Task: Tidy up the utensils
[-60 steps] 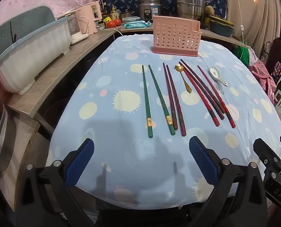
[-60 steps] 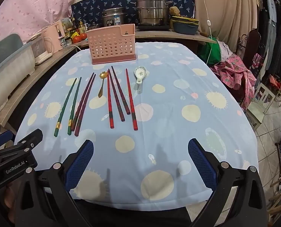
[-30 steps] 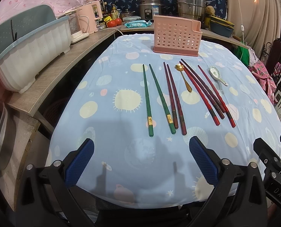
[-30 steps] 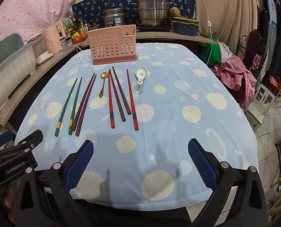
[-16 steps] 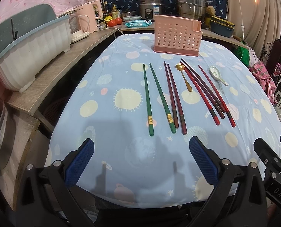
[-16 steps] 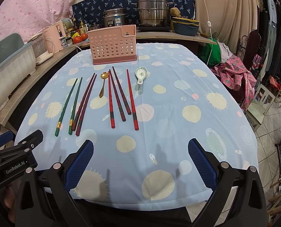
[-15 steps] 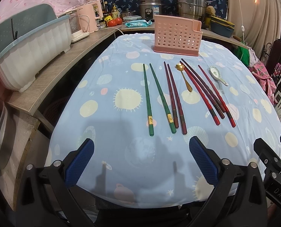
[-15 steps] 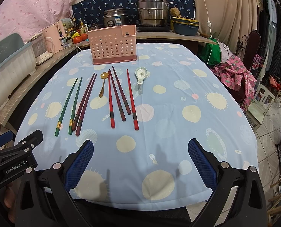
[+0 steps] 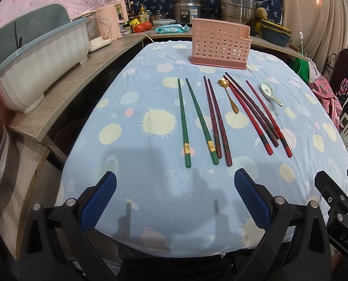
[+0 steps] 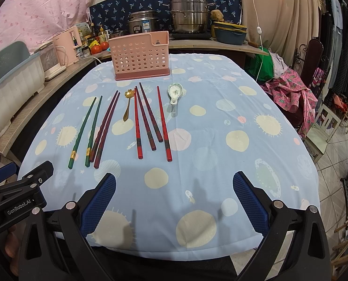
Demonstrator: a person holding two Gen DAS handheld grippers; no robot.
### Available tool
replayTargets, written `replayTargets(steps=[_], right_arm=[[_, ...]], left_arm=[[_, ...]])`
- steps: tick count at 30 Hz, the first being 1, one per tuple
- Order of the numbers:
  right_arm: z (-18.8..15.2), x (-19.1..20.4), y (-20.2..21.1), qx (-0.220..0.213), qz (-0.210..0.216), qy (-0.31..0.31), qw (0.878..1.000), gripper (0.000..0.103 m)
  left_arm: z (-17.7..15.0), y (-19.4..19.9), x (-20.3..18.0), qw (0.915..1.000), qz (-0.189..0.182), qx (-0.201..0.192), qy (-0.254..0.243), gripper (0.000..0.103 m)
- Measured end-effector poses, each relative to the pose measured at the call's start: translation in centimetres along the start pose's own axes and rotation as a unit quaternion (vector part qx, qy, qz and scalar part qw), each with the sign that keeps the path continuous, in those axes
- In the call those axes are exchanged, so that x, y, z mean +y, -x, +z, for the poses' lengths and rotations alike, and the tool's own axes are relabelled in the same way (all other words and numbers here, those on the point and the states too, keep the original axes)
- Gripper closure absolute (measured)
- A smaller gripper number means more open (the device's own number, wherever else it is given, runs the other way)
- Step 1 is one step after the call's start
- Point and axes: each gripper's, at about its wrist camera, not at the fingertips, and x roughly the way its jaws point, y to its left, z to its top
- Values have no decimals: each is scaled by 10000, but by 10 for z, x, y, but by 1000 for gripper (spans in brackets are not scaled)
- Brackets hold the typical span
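A pink perforated utensil holder point(image 9: 220, 43) point(image 10: 141, 55) stands at the far side of the table. In front of it lie two green chopsticks point(image 9: 182, 119) point(image 10: 82, 130), two maroon chopsticks point(image 9: 217, 119) point(image 10: 106, 126), a gold spoon point(image 9: 230, 96) point(image 10: 127, 106), several red and dark chopsticks point(image 9: 256, 114) point(image 10: 150, 119) and a white ceramic spoon point(image 9: 268, 91) point(image 10: 174, 91). My left gripper point(image 9: 175, 196) is open and empty over the near table edge. My right gripper point(image 10: 174, 196) is open and empty, also at the near edge.
The table wears a blue spotted cloth point(image 9: 150, 121) point(image 10: 220, 128). A counter on the left holds a white dish rack point(image 9: 38, 63), appliances and pots point(image 10: 188, 21). A chair and clothes point(image 10: 291, 93) stand to the right.
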Motion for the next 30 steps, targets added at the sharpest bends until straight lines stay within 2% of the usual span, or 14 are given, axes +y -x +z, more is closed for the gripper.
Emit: replayTargets(steps=[30], right_arm=[[1, 2, 1, -15, -1, 12, 10000, 7]], left_arm=[[0, 0, 0, 10000, -12, 12, 8, 7]])
